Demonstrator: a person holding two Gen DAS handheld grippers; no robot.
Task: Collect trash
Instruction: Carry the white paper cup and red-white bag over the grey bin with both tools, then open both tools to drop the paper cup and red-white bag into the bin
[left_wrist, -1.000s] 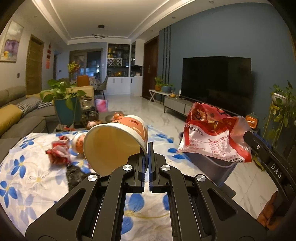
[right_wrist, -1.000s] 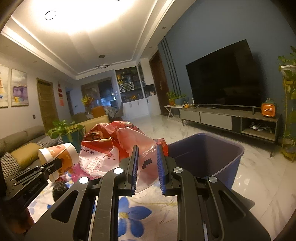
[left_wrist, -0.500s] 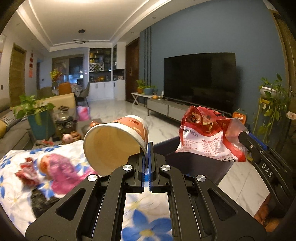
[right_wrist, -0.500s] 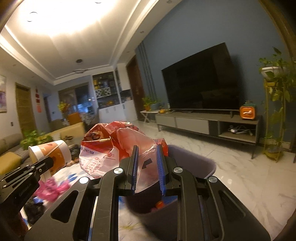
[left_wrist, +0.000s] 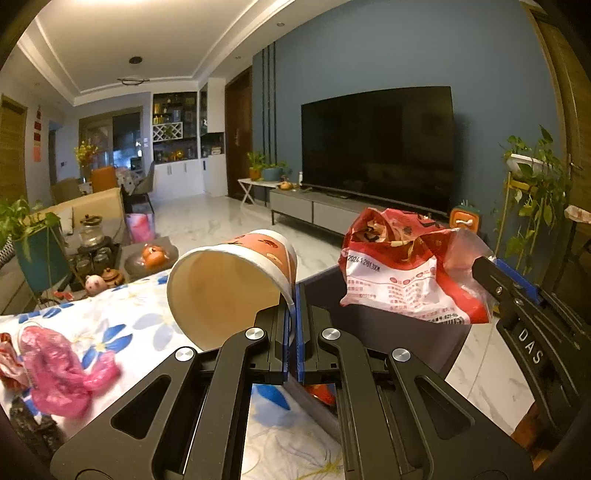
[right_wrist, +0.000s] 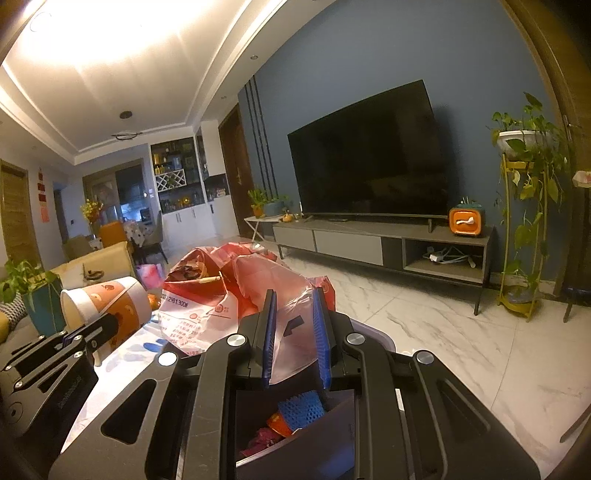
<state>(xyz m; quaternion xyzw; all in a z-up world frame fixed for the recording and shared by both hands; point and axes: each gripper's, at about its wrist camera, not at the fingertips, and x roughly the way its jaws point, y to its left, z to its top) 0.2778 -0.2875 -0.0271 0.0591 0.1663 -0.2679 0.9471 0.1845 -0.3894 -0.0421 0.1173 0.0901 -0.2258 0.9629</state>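
Note:
My left gripper (left_wrist: 294, 299) is shut on the rim of an orange and white paper cup (left_wrist: 229, 280), held tilted on its side, mouth toward me. My right gripper (right_wrist: 293, 306) is shut on a crumpled red and white snack bag (right_wrist: 221, 295), which also shows in the left wrist view (left_wrist: 402, 273). Both are held above a dark grey trash bin (right_wrist: 373, 338) that holds several bits of trash. The bin's rim also shows under the cup and bag in the left wrist view (left_wrist: 321, 284).
A table with a white, blue-flowered cloth (left_wrist: 122, 325) lies to the left, with a pink plastic wrapper (left_wrist: 62, 373) on it. A potted plant (left_wrist: 33, 243) and small jars stand behind. A TV console (right_wrist: 380, 243) and plant stand (right_wrist: 524, 221) line the blue wall.
Both grippers have moved right, from over the table to over the bin, carrying the cup and the bag. The bin's inside now shows below the right gripper.

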